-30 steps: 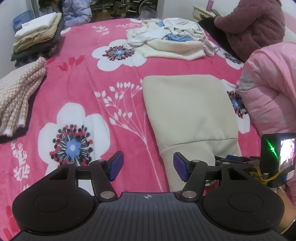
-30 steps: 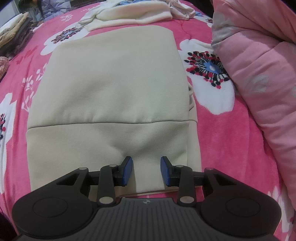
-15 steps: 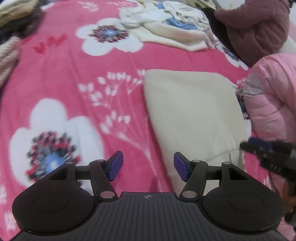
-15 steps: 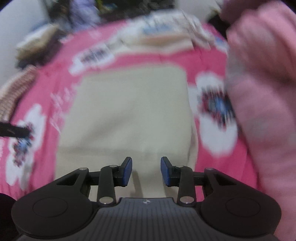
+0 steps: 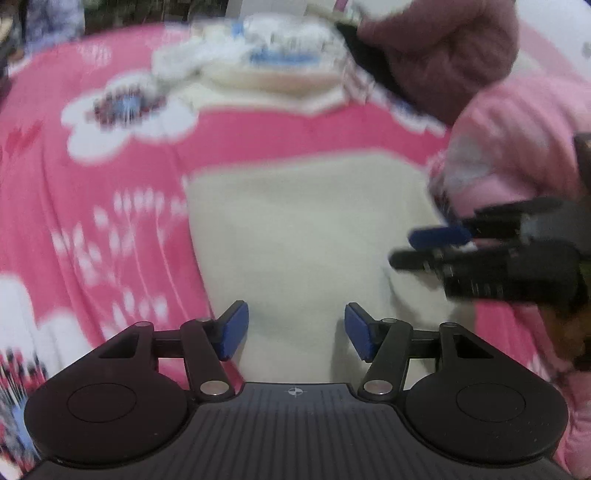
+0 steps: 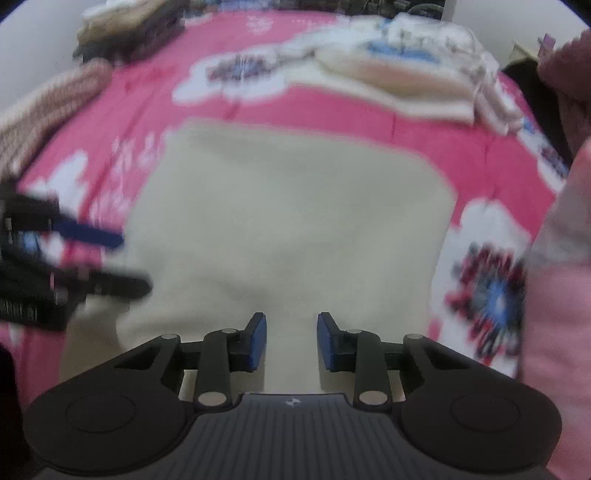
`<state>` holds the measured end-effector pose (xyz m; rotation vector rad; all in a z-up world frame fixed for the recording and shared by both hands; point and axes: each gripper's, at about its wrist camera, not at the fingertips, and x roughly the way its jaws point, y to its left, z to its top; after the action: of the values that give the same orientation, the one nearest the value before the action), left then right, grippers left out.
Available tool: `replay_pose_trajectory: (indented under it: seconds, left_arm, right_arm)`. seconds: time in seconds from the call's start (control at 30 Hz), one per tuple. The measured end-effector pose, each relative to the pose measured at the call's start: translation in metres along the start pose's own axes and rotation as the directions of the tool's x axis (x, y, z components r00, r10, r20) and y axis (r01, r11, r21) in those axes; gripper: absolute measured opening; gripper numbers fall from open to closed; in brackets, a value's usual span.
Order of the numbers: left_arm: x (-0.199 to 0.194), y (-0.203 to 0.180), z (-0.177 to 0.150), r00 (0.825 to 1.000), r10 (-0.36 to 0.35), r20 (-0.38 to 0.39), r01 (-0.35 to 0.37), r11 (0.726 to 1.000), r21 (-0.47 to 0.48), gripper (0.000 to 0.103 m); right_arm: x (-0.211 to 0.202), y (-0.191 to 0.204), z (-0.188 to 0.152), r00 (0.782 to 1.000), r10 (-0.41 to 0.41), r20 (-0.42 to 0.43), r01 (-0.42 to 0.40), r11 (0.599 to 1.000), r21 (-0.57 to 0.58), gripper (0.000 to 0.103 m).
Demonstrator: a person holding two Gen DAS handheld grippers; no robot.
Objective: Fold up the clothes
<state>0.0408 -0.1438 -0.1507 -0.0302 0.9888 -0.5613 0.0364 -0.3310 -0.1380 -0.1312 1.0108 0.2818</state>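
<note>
**Cream garment lies flat under two grippers**

A folded cream garment lies flat on a bright pink bedspread printed with white flowers. The right gripper hangs over the garment's near edge; its jaws, which have just been closing, stand slightly apart with only cloth seen beyond the gap. At the left, the left gripper reaches in over the garment's left edge, blurred. A loose heap of pale clothes sits far right, folded stacks far left, and a pink quilt at the right edge.
</note>
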Motion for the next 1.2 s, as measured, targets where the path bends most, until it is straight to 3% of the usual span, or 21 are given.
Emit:
replay_pose_trajectory:
  seconds: [0.13, 0.27, 0.4, 0.53, 0.7, 0.8, 0.9, 0.97, 1.03, 1.1, 1.2]
  left_arm:
    - [0.020, 0.011, 0.025, 0.998, 0.029, 0.053, -0.030, 1.000, 0.007, 0.059]
    - [0.046, 0.012, 0.026, 0.998, 0.055, 0.022, -0.057, 0.995, 0.086, 0.063]
    - [0.032, 0.007, 0.022, 0.997, 0.039, 0.064, -0.049, 0.984, 0.169, 0.063]
    - [0.039, 0.011, 0.037, 0.993, 0.028, 0.118, -0.045, 0.989, 0.142, 0.064]
    - [0.062, 0.005, 0.043, 0.993, 0.061, 0.097, -0.081, 0.974, 0.211, 0.070]
    - [0.045, -0.002, 0.045, 0.989, 0.055, 0.137, -0.089, 0.963, 0.256, 0.068]
    - [0.050, 0.006, 0.053, 0.991, 0.059, 0.118, -0.083, 0.974, 0.209, 0.069]
    - [0.066, 0.014, 0.056, 0.992, 0.106, 0.073, -0.117, 0.977, 0.179, 0.069]
    - [0.075, 0.018, 0.057, 0.991, 0.124, 0.056, -0.132, 0.975, 0.176, 0.069]
    - [0.063, 0.021, 0.058, 0.991, 0.117, 0.065, -0.126, 0.981, 0.147, 0.067]
    - [0.037, 0.025, 0.060, 0.990, 0.114, 0.087, -0.122, 0.988, 0.091, 0.067]
  right_arm:
    - [0.014, -0.025, 0.036, 0.992, -0.024, 0.127, 0.016, 0.998, 0.063, 0.034]
    - [0.069, -0.052, 0.038, 0.996, 0.012, 0.090, -0.030, 0.979, 0.202, 0.034]
    - [0.051, -0.043, 0.048, 0.996, 0.003, 0.088, -0.016, 0.988, 0.153, 0.036]
    - [0.036, -0.048, 0.055, 0.979, -0.005, 0.205, -0.033, 0.983, 0.178, 0.035]
    - [0.086, -0.050, 0.056, 0.991, -0.058, 0.119, 0.035, 0.983, 0.182, 0.035]
    - [0.075, -0.052, 0.065, 0.992, -0.063, 0.105, 0.043, 0.981, 0.191, 0.035]
    - [0.051, -0.053, 0.063, 0.981, -0.091, 0.172, 0.057, 0.980, 0.193, 0.035]
    - [0.064, -0.061, 0.054, 0.989, -0.099, 0.110, 0.072, 0.972, 0.222, 0.036]
    - [0.074, -0.070, 0.042, 0.992, -0.070, 0.102, 0.041, 0.963, 0.265, 0.037]
    - [0.070, -0.076, 0.042, 0.993, -0.054, 0.106, 0.020, 0.953, 0.302, 0.037]
    - [0.034, -0.063, 0.044, 0.989, -0.096, 0.116, 0.059, 0.956, 0.287, 0.036]
